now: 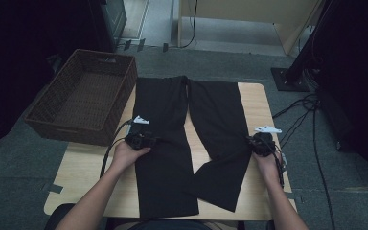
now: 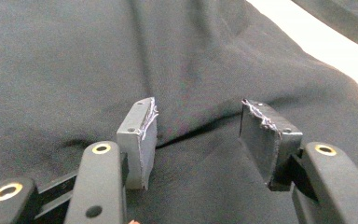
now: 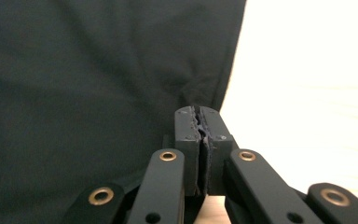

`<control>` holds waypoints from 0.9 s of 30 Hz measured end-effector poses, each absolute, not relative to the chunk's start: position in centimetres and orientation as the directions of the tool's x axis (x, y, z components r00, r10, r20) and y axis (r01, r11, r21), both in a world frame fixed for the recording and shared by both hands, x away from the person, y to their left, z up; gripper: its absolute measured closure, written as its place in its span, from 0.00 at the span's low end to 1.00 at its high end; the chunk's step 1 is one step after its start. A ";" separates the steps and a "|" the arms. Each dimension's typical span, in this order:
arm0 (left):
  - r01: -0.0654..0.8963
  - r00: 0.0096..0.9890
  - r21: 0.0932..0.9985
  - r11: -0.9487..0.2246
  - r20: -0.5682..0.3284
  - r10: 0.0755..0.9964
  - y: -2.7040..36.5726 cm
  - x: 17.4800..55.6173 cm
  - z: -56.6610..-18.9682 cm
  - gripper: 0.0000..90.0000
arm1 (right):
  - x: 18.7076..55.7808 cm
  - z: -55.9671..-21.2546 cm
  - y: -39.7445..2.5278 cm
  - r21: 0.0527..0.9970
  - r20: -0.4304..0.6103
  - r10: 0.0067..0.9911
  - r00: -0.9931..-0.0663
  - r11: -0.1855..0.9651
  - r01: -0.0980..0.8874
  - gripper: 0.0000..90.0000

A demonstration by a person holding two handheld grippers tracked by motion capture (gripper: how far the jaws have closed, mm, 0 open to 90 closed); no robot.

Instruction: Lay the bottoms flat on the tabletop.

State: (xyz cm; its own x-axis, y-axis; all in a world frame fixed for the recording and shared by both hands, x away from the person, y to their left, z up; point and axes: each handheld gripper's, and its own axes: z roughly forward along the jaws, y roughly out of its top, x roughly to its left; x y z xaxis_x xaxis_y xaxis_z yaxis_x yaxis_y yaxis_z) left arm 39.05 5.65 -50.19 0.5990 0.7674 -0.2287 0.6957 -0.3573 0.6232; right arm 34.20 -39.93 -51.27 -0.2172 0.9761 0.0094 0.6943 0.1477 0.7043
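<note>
The right gripper [image 3: 200,140] rises from the bottom edge, its two black jaws pressed together so that the grey pads [image 3: 186,135] meet face to face with a frayed seam between them. Whether cloth is pinched there cannot be told. Black trousers [image 3: 98,84] cover the left side, lightly creased, their edge running just beside the pads. The pale tabletop [image 3: 307,84] lies to the right.

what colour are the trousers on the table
Plain black trousers, no pattern; the high view shows them best.
</note>
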 end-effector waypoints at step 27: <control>0.687 0.603 0.627 -0.368 -0.208 0.770 5.5 38.9 -50.2 0.52 | 32.3 -50.6 -31.8 0.714 0.143 0.895 -0.423 0.203 0.670 0.81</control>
State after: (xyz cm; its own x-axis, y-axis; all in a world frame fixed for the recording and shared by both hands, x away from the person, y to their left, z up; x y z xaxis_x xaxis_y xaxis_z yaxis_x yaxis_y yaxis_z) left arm 38.85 5.53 -50.21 0.6029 0.7701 -0.2085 0.6866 -0.3677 0.6272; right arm 32.33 -31.77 -50.57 -0.4234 0.8946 0.1431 0.6698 0.2028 0.7143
